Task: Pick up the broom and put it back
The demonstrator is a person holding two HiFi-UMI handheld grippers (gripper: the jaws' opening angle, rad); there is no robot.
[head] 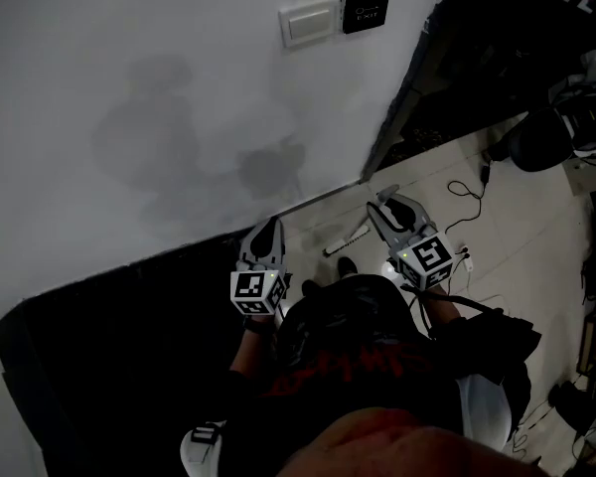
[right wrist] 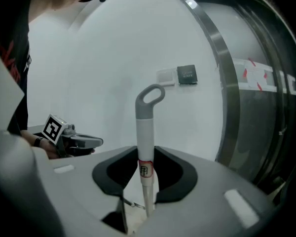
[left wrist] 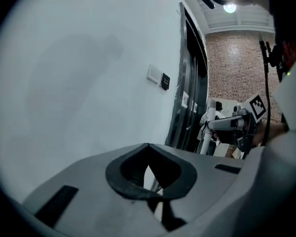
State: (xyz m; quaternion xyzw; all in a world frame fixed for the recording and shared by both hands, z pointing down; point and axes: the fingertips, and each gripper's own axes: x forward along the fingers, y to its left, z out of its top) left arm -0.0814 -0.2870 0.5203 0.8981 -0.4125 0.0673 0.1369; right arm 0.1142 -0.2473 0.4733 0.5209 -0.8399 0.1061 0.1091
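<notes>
The broom shows as a white handle (right wrist: 146, 147) with a grey hanging loop on top, standing upright in front of the white wall. My right gripper (right wrist: 147, 152) is shut on this handle just below a red-ringed label. In the head view a short stretch of the handle (head: 350, 238) slants down left of the right gripper (head: 384, 200). The broom's head is hidden. My left gripper (head: 267, 227) hangs beside it to the left, close to the wall. Its jaws (left wrist: 148, 146) meet at the tips with nothing between them. The left gripper view also catches the right gripper (left wrist: 222, 125).
Two switch plates (head: 309, 22) sit on the white wall above. A black skirting strip (head: 129, 286) runs along the wall's foot. A dark glass door with a metal frame (right wrist: 227, 93) stands to the right. Cables (head: 467, 192) and gear lie on the light floor at right.
</notes>
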